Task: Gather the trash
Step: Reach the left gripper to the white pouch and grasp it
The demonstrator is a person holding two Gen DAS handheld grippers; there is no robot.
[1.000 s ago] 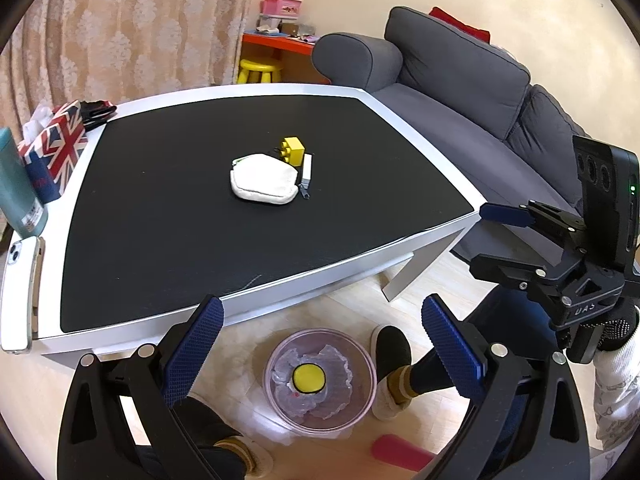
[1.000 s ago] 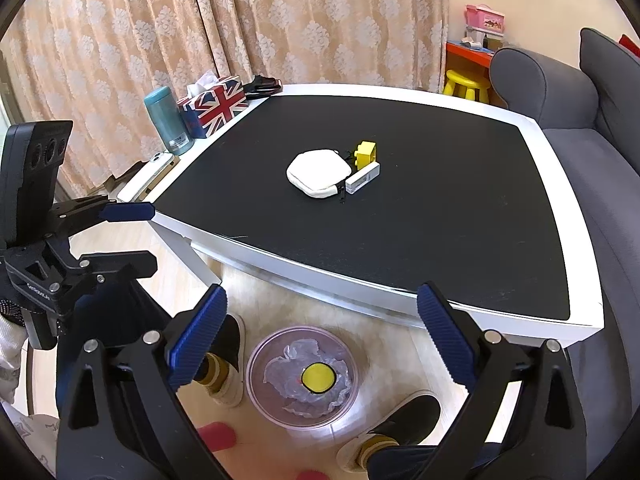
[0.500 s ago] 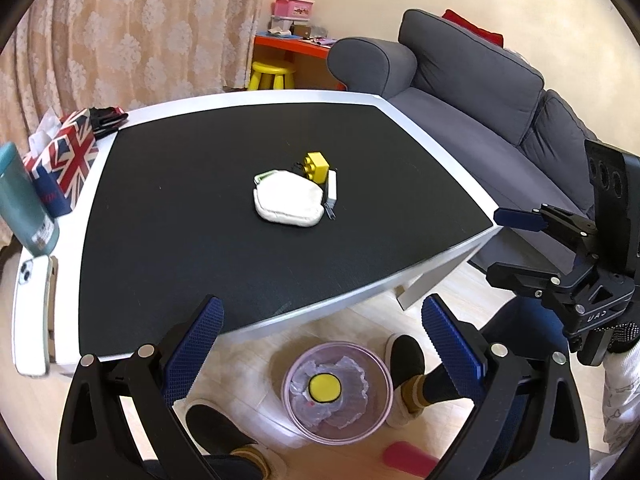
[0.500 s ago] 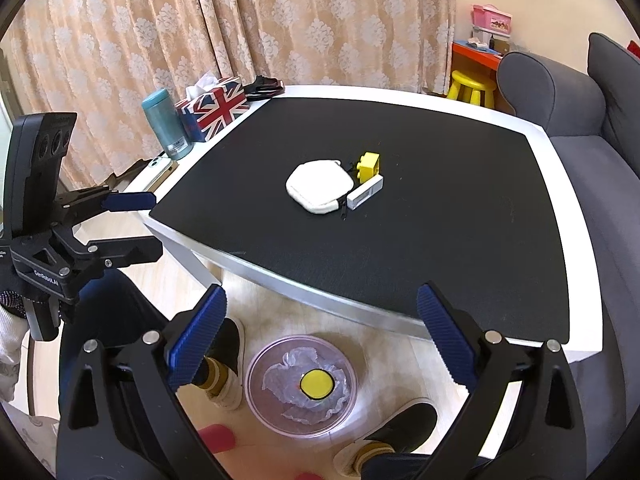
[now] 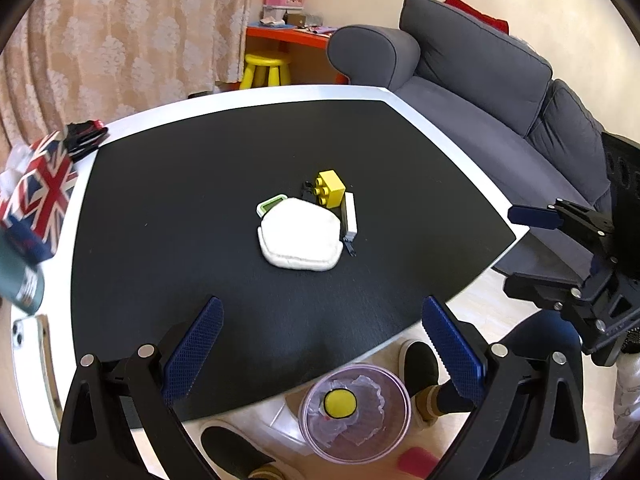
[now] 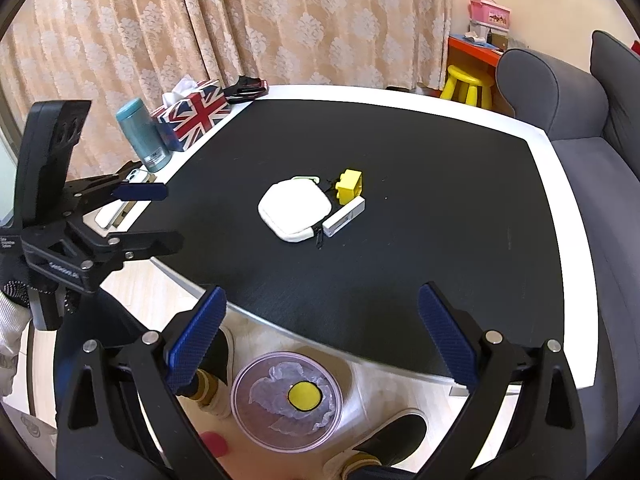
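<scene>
Only 1 yellow brick (image 5: 330, 188), 1 pouch (image 5: 301, 239).

We see curtain (image 6: 168, 32) across upper left. Union Jack tissue box (image 6: 196, 114) beside teal bottle (image 6: 143, 136) at table's (image 6: 440, 108) left edge. Yellow stool (image 6: 466, 84) and orange shelf (image 6: 476, 50) upper right. Grey sofa (image 5: 492, 76) right.

Curtains: we see beige patterned drapes (image 6: 248, 20).
Sofa: grey couch (image 5: 500, 92) beside our table.
Corner: yellow stool (image 5: 267, 68), orange desk (image 5: 292, 38).
Floor: pale wood (image 6: 384, 392).
</scene>
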